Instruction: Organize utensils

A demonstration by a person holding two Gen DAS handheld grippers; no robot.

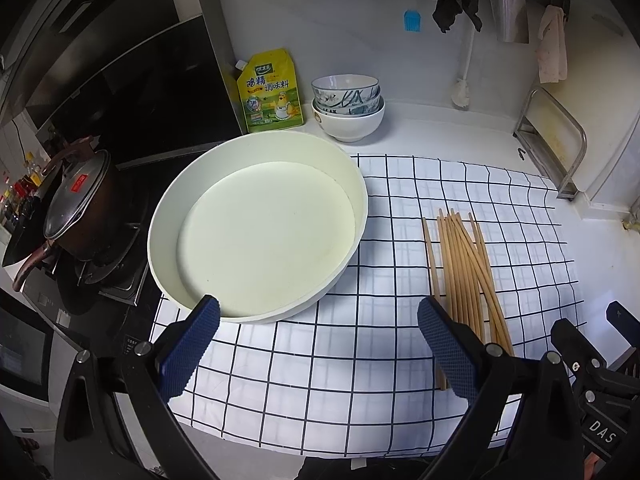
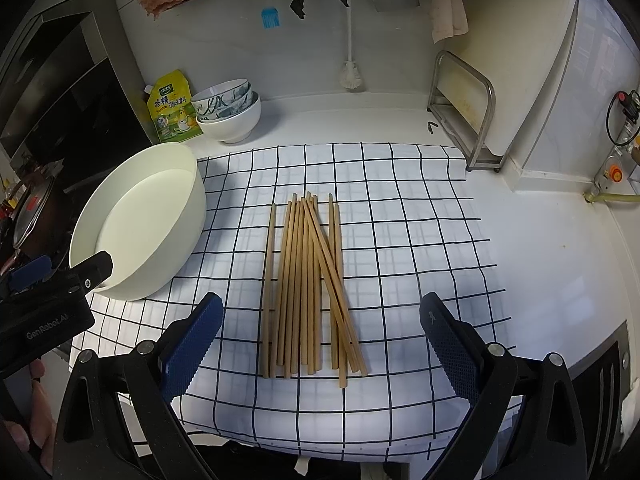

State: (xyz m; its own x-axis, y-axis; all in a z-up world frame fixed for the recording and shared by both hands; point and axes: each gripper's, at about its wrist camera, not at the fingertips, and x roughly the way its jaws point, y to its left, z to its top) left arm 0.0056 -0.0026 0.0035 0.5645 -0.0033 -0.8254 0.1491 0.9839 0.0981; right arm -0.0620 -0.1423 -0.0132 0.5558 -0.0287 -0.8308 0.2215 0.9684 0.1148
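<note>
At the upper left of my view stand stacked bowls (image 2: 228, 110) beside a yellow seasoning pouch (image 2: 173, 107). A blue brush (image 2: 270, 18) hangs above; a metal rack (image 2: 464, 112) sits upper right.

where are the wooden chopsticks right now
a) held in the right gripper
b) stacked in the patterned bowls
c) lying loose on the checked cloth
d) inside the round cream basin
c: the bundle of light wooden chopsticks lies on the white cloth with a black grid, beside and apart from the round cream basin, which holds nothing, while the right gripper hangs over them with jaws wide open.
</note>
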